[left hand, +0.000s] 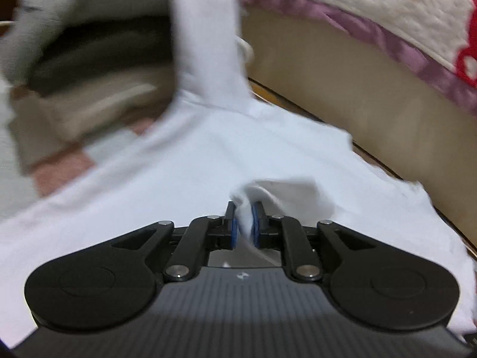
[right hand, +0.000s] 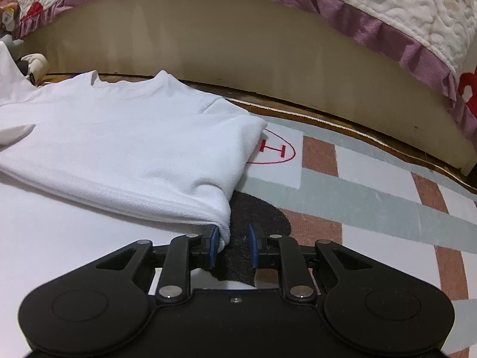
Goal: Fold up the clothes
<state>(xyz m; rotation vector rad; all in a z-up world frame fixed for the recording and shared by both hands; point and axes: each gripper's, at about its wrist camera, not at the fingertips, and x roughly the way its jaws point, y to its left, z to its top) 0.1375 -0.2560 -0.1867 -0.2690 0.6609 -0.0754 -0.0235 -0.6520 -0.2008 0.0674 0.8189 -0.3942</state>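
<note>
My left gripper (left hand: 246,223) pinching bunch of white shirt (right hand: 125,143); right gripper (right hand: 232,246) spread, folded corner touching one pad. Shirt on rug (right hand: 372,197) by bed (right hand: 268,47), one side folded over. Risk: thin pinch slips, fold drags crooked.

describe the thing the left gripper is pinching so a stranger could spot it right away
Start at the bed base under the purple-frilled quilt. On the checked rug beside it lies a white fleece top. It is the only plain white garment spread flat, unlike the grey folded pile nearby.
</note>
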